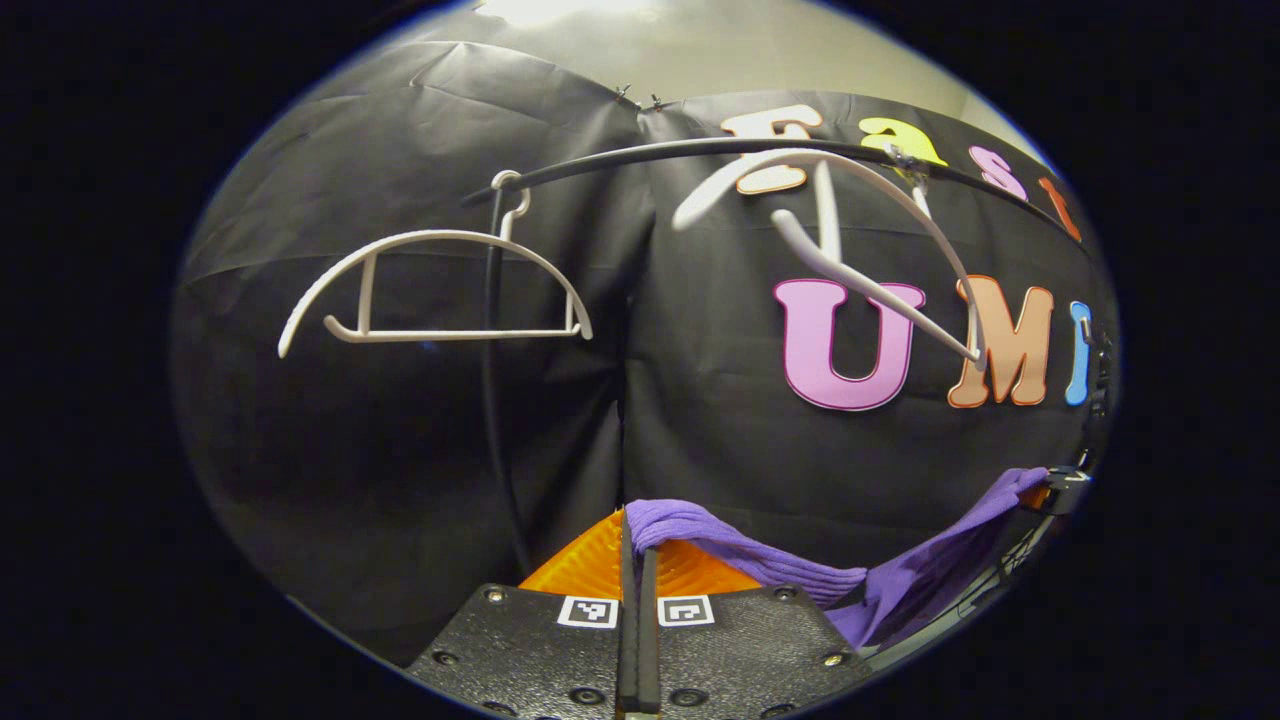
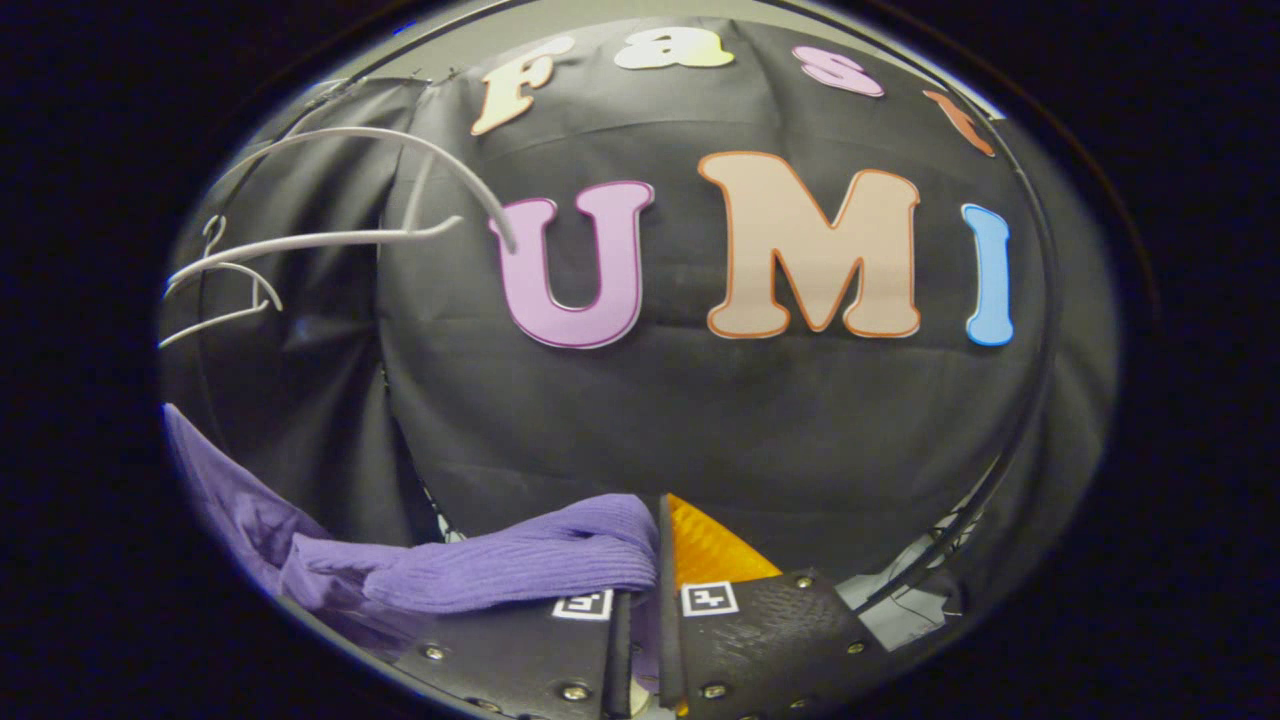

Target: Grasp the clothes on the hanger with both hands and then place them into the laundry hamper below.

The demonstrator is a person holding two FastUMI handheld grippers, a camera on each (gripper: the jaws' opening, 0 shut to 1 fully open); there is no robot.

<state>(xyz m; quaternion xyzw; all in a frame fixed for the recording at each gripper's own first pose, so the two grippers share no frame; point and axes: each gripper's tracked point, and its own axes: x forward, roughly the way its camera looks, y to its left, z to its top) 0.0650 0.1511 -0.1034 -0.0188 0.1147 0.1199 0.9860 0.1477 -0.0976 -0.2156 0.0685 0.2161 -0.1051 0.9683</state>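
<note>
A purple knitted garment (image 1: pixel 880 585) hangs slack between my two grippers, off the hangers. My left gripper (image 1: pixel 637 548) is shut on one end of it, and the cloth bunches over the fingertips. In the left gripper view the garment runs right and up to the other gripper (image 1: pixel 1062 482) at the far right edge. In the right gripper view my right gripper (image 2: pixel 652 560) is shut on the garment (image 2: pixel 500 570), which trails off to the lower left. Two bare white hangers (image 1: pixel 440 290) (image 1: pixel 850 250) hang above on a black rail (image 1: pixel 640 155); the right one is tilted.
The black cloth wall stands close behind the rail. A thin black upright pole (image 1: pixel 492 400) drops from the rail by the left hanger. In the right gripper view the white hangers (image 2: pixel 330 235) sit at the upper left, and a black frame tube (image 2: pixel 1030 400) curves down the right side.
</note>
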